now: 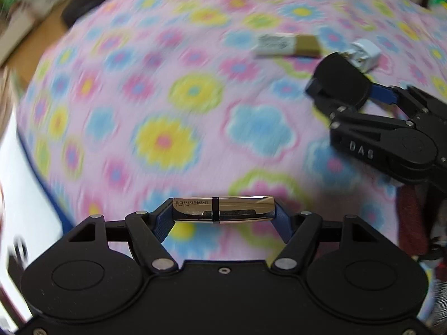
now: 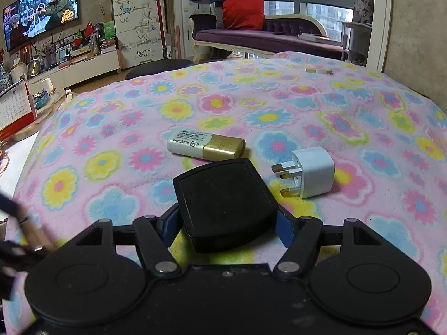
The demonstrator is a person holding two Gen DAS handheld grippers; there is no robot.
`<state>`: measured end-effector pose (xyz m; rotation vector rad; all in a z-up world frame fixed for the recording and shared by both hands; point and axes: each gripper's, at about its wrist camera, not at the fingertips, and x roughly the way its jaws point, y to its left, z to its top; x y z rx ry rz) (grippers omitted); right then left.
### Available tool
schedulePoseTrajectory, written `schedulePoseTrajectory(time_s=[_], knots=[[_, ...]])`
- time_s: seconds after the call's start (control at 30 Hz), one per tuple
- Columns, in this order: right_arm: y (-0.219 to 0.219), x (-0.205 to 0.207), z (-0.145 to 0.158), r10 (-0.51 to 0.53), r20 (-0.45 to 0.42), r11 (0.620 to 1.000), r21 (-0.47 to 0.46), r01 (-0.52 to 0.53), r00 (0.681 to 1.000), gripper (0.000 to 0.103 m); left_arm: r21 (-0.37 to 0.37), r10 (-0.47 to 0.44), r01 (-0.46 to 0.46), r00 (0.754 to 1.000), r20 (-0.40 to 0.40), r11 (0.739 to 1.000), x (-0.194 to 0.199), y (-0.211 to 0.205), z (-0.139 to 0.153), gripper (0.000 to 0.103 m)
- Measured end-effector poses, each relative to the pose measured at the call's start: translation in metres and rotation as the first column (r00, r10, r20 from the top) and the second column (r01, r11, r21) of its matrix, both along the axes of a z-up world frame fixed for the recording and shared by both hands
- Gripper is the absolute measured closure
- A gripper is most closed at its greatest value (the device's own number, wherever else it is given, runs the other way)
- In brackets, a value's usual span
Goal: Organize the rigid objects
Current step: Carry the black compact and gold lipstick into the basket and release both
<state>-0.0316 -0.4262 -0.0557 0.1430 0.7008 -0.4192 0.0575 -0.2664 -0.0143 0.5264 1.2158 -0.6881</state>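
- Left gripper (image 1: 222, 214): jaws clamped end to end on a shiny gold tube (image 1: 222, 208), held crosswise, black band around its middle, clear of the blanket
- Right gripper (image 2: 227, 224): jaws clamped on the sides of a flat black box (image 2: 225, 201), tilted, near edge low between the blue pads (image 2: 285, 230)
- Floral blanket (image 2: 139, 128) covers the work surface
- White tube with gold cap (image 2: 206, 146) lies on its side at 11 o'clock from the black box, near it
- White plug adapter (image 2: 310, 171) lies at 2 o'clock from the box, prongs towards the box, just beside it
- Small beige block (image 2: 318, 70) rests far back at 1 o'clock, well apart
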Motion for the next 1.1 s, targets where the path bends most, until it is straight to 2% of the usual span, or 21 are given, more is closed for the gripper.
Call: schedulePoseTrajectory(time_s=[0.1, 0.27, 0.43, 0.53, 0.67, 0.9, 1.1], knots=[[0.005, 0.003, -0.004, 0.004, 0.009, 0.999, -0.041, -0.004, 1.0, 0.036, -0.008, 0.102, -0.103, 0.993, -0.061, 0.995, 0.005, 0.028, 0.009, 0.036], [0.015, 0.005, -0.009, 0.005, 0.014, 0.993, -0.116, -0.003, 1.0, 0.037, -0.017, 0.197, -0.197, 0.98, 0.039, 0.98, 0.005, 0.085, 0.042, 0.036], [0.011, 0.006, -0.008, -0.006, 0.019, 0.995, -0.097, 0.008, 1.0, 0.037, -0.042, 0.312, -0.311, 0.95, 0.02, 0.95, 0.011, 0.145, 0.06, 0.036], [0.011, 0.006, -0.007, -0.01, 0.013, 0.996, -0.087, 0.011, 1.0, 0.037, -0.034, 0.37, -0.369, 0.928, 0.034, 0.929, 0.012, 0.171, 0.057, 0.036], [0.014, 0.011, -0.007, -0.024, -0.017, 0.995, -0.095, 0.022, 1.0, 0.037, -0.036, 0.426, -0.425, 0.905, 0.006, 0.904, 0.016, 0.198, 0.05, 0.036], [0.04, 0.018, -0.005, -0.073, -0.108, 0.976, -0.212, 0.049, 0.992, 0.038, -0.058, 0.479, -0.476, 0.877, 0.052, 0.878, 0.021, 0.239, 0.049, 0.036], [0.067, 0.011, 0.011, -0.151, -0.162, 0.984, -0.122, 0.132, 0.975, 0.04, -0.042, 0.479, -0.478, 0.875, 0.066, 0.878, 0.018, 0.256, 0.034, 0.036]])
